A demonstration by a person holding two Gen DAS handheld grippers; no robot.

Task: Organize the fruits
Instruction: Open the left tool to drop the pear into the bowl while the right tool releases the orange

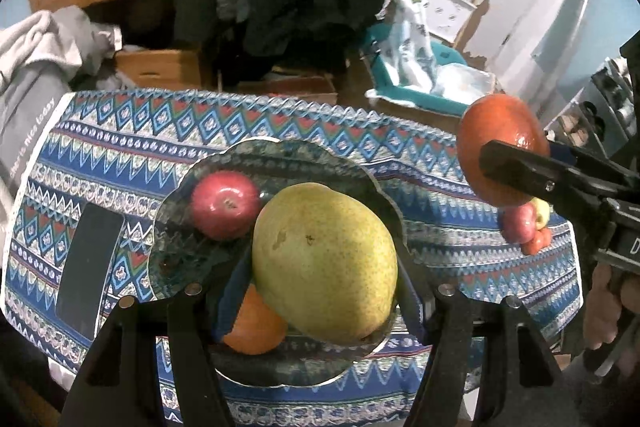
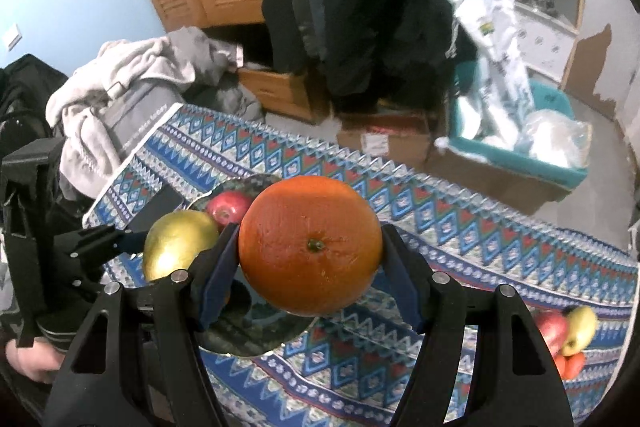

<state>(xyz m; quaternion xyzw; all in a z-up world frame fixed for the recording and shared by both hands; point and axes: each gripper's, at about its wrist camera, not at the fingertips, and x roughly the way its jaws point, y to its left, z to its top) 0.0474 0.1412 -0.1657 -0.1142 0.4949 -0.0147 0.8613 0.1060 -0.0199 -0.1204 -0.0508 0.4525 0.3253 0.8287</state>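
My left gripper is shut on a yellow-green pear and holds it over a dark scalloped plate. On the plate lie a red apple and an orange. My right gripper is shut on a second, large orange and holds it above the cloth to the right of the plate. That orange also shows in the left wrist view. The pear and red apple show in the right wrist view.
A patterned blue cloth covers the table. A black phone lies left of the plate. A small pile of fruit lies at the cloth's right end. Clothes, boxes and a teal bin stand beyond the table.
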